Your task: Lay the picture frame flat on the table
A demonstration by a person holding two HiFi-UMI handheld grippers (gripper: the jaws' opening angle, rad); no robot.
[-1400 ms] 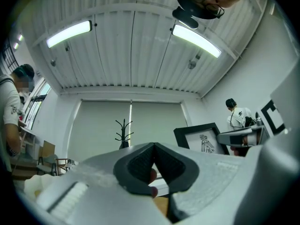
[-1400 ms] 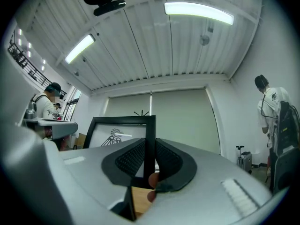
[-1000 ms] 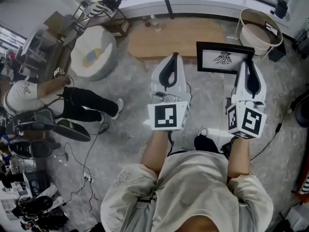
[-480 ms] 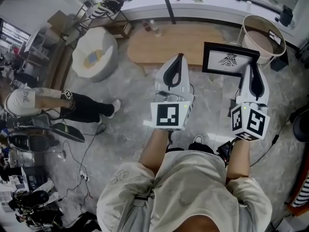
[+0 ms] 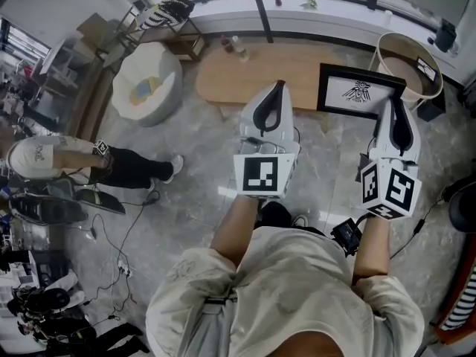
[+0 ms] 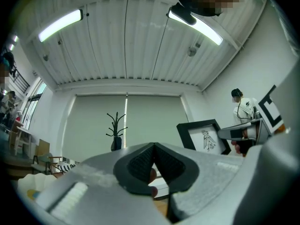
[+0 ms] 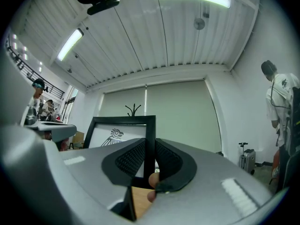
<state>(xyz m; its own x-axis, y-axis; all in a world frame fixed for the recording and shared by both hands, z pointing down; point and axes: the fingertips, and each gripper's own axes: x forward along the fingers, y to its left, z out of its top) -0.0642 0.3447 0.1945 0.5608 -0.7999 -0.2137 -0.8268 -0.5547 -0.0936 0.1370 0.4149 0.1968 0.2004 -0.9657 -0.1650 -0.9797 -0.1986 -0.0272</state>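
Observation:
The black picture frame [image 5: 361, 91] with a bird drawing is held upright above the floor, at the right end of the oval wooden table [image 5: 253, 69]. My right gripper [image 5: 394, 104] is shut on the frame's right edge. In the right gripper view the frame's black bar [image 7: 149, 139] stands pinched between the pads of the right gripper [image 7: 150, 162]. My left gripper [image 5: 273, 89] hovers over the table's near edge, apart from the frame. Its jaws meet with nothing between them, as the left gripper [image 6: 153, 162] shows in its own view. The frame [image 6: 202, 136] appears there at the right.
A round white cushion seat [image 5: 145, 84] lies left of the table. A round tub [image 5: 409, 62] stands at the far right. A person [image 5: 67, 158] sits on the floor at the left among cables. Bottles [image 5: 234, 44] stand behind the table. A coat stand [image 6: 116, 125] stands by the blinds.
Both grippers and the frame have drifted slightly right and toward the table as the person stepped forward. The right grip on the frame is unchanged.

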